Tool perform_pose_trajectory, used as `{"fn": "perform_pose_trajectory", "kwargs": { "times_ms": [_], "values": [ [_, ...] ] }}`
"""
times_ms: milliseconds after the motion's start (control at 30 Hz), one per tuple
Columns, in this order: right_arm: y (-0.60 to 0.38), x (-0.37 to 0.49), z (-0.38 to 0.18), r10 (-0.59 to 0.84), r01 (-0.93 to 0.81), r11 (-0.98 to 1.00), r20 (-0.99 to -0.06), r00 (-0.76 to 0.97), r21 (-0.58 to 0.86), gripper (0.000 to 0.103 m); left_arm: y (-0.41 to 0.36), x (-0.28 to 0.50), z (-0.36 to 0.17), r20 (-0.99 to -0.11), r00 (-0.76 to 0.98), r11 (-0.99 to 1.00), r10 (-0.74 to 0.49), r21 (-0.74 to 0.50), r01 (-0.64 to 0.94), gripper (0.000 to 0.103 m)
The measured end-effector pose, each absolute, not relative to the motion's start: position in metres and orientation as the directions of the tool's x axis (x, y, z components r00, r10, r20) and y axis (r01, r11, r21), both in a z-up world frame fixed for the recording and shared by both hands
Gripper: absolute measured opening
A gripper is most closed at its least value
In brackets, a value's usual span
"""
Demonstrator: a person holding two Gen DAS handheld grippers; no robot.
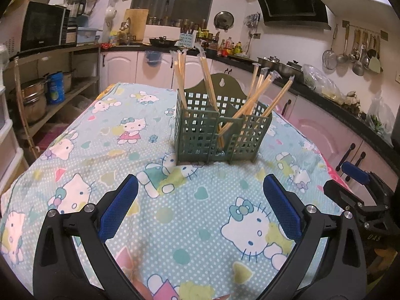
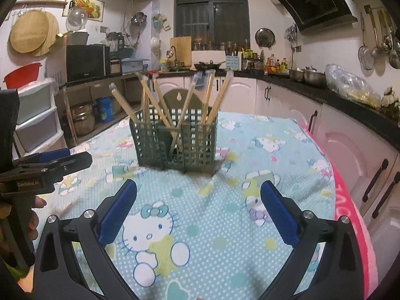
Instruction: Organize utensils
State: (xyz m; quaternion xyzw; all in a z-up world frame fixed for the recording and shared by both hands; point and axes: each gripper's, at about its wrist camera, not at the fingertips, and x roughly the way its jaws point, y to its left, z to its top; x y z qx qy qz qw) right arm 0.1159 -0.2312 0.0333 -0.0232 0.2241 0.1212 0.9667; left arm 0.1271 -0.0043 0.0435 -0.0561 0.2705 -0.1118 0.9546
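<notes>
Both the left hand-held gripper point(image 1: 200, 207) and the right hand-held gripper point(image 2: 198, 210) stand spread wide with nothing between their pads, low over the cloth-covered worktop point(image 1: 100, 130). Straight ahead of each, well apart, stands the green utensil caddy point(image 1: 220, 135), upright. Its wrapped chopsticks point(image 1: 252, 100) lean outward, long axes steeply upward. Neither hand looks clearly nearer the caddy.

chopsticks point(image 1: 252, 100): lower ends hidden in holder point(image 1: 200, 135) | right hand-held gripper point(image 1: 360, 187): cut by edge
</notes>
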Motion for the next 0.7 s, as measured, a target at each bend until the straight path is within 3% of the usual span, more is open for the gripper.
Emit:
{"fn": "perform_pose_trajectory", "kwargs": {
  "times_ms": [167,567,700],
  "values": [
    [-0.232,0.111,0.019,0.201,-0.214,0.977,-0.418,0.886,0.017,0.097,-0.005,0.121,0.031,-0.479,0.845,0.971,-0.237,-0.154,0.184,0.092],
    [-0.235,0.091,0.011,0.167,-0.177,0.984,-0.267,0.949,-0.012,0.097,-0.008,0.112,0.018,-0.412,0.884,0.975,-0.22,-0.129,0.183,0.092],
    [-0.231,0.092,0.011,0.167,-0.181,0.983,-0.268,0.949,-0.03,0.097,-0.009,0.109,0.019,-0.396,0.891,0.975,-0.221,-0.124,0.187,0.092]
  ]
}}
